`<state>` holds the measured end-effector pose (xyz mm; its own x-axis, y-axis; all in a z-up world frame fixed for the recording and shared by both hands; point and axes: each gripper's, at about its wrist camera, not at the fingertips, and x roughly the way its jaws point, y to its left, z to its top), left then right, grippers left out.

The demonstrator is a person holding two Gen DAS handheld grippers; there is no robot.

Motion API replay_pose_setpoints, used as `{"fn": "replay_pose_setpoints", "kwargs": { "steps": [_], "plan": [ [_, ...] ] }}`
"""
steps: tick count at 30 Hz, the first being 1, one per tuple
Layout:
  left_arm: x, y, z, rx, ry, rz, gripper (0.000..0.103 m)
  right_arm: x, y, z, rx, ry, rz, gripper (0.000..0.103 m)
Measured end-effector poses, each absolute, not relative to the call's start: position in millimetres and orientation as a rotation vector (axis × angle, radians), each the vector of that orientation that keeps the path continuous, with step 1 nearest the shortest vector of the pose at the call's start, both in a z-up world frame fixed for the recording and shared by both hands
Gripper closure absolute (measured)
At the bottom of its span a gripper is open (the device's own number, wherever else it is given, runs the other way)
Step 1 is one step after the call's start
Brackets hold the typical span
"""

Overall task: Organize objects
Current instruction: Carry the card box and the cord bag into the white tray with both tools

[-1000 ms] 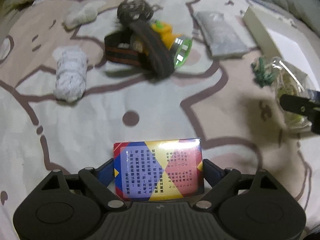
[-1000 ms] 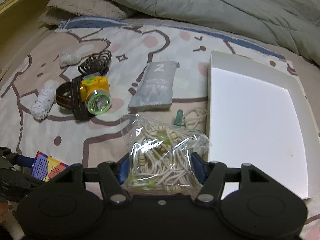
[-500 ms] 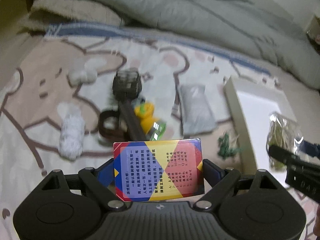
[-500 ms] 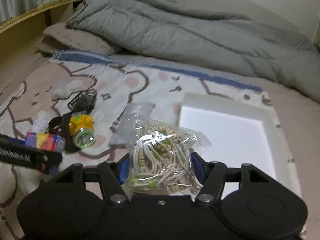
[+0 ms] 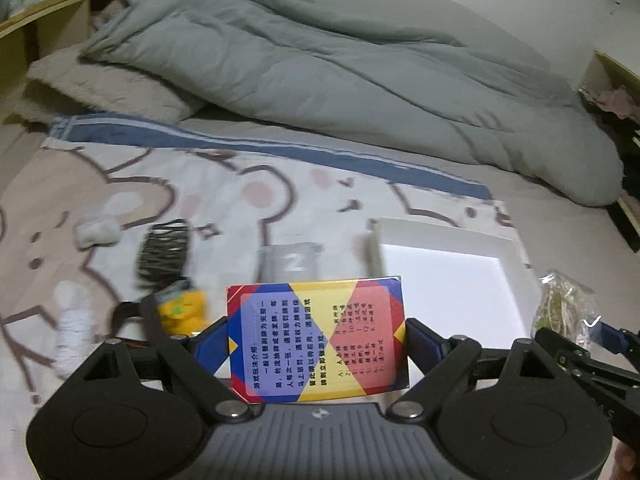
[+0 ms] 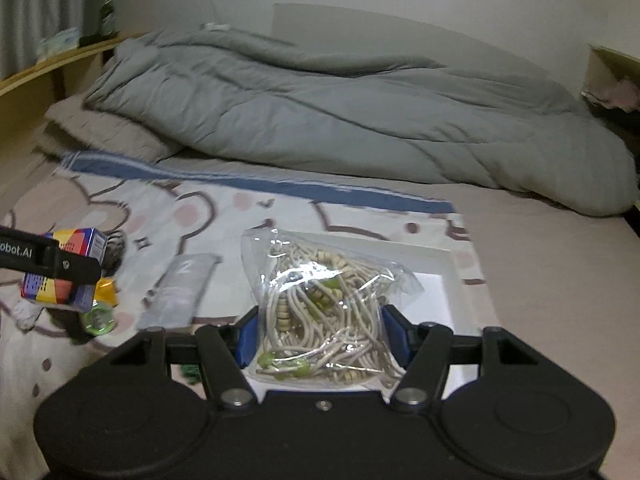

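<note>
My left gripper (image 5: 318,340) is shut on a colourful card box (image 5: 316,336) with red, yellow and blue panels, held up above the bed. From the right wrist view the same card box (image 6: 66,276) shows at the left, clamped in the left gripper (image 6: 60,268). My right gripper (image 6: 320,336) is shut on a clear bag of beige cords (image 6: 320,304), lifted over the near edge of the white tray (image 6: 448,276). In the left wrist view the white tray (image 5: 440,236) lies ahead to the right, with the bag of cords (image 5: 560,304) at its right side.
On the cartoon-print sheet lie a yellow headlamp (image 5: 180,308), a dark coiled strap (image 5: 162,248), a grey pouch marked 2 (image 5: 290,262), a white cloth roll (image 5: 72,332) and a small white wad (image 5: 96,232). A grey duvet (image 5: 340,80) is heaped across the back.
Both grippers have risen and tilted up with their loads, so the duvet and wall now show. The bag of cords has moved over the white tray's near edge.
</note>
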<state>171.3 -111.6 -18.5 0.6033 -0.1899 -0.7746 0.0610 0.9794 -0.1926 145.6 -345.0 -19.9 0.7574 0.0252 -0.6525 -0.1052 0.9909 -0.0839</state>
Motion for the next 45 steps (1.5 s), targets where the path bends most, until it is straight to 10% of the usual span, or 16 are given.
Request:
{"fn": "replay_pose_setpoints", "kwargs": {
  "steps": [38, 45],
  "plan": [
    [189, -263, -151, -0.203, 1.19, -0.227, 0.014, 166, -445, -136, -0.177, 1.031, 0.079, 0.038],
    [191, -274, -155, -0.19, 1.207, -0.229, 0.014, 163, -451, -131, -0.177, 1.012, 0.072, 0.022]
  ]
}}
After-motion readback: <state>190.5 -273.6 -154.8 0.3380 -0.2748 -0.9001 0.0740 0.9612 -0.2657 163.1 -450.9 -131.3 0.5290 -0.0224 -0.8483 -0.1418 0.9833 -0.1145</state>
